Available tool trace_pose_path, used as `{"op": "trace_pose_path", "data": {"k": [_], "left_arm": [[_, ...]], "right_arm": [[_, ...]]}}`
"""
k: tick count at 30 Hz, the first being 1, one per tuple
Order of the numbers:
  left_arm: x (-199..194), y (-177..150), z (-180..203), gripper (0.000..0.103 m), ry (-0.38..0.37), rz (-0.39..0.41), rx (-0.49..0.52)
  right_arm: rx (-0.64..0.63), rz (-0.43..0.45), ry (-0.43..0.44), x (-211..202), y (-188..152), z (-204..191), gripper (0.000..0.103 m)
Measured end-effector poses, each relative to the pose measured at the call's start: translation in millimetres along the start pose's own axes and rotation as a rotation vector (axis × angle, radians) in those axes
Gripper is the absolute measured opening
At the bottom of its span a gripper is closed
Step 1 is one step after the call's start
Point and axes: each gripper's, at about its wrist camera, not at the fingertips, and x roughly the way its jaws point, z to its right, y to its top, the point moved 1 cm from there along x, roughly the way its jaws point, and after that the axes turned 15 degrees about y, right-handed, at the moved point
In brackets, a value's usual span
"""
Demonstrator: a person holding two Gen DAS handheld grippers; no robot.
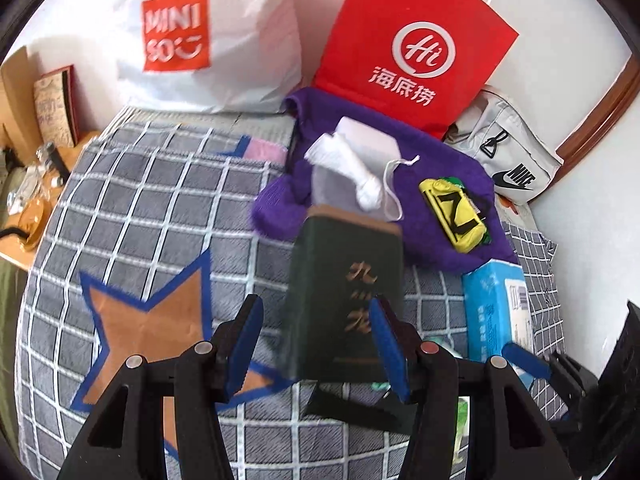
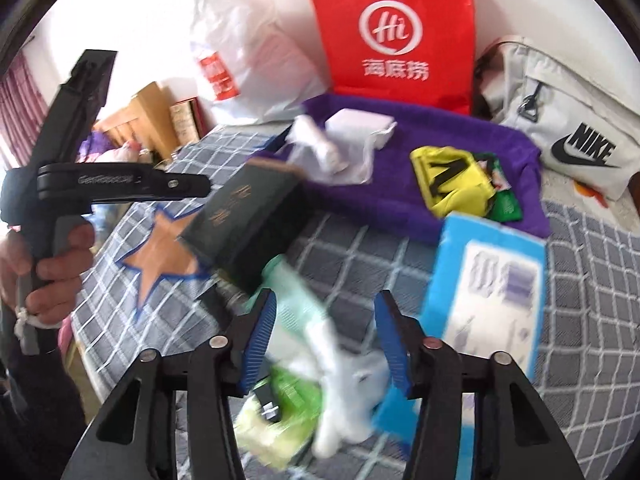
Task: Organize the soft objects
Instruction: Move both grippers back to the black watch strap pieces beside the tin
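Note:
A dark green box with gold characters sits between the fingers of my left gripper, whose jaws stand wide and do not press it; the box also shows in the right wrist view. A purple towel behind it carries a white drawstring pouch and a yellow pouch. My right gripper is open over a blurred pale green and white plastic packet. A blue box lies to its right.
A checked grey bedspread with an orange star covers the bed. At the back stand a white Miniso bag, a red Haidilao bag and a grey Nike bag. A wooden bedside table is at left.

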Motion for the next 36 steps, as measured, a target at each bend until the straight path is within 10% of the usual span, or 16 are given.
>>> {"op": "trace_pose_path", "data": {"k": [5,13,18,24,36], "left_arm": [[-1,-15,-12,0.053,-0.018,-0.007,-0.017],[-4,-34,-26,0.053,-0.063,-0.008,-0.047],[-6,-44,-31,0.053,-0.079,-0.013,-0.059],[-10,-54,-38,0.053,-0.069,-0.015,-0.075],[-17,-74,-29,0.053,-0.038,-0.029,-0.074]], "right_arm": [[-0.092,-0.046,0.021,7,-18,-31,0.020],[-0.193,-0.167,-0.058,35,-43,-55,0.022],[-0.230,-0.204,-0.126,50,-49,-55,0.043],[-0.268,-0.216,-0.219,63,-56,-53,0.030],[-0.184,-0.089,-0.063,19,-56,-59,0.027]]}}
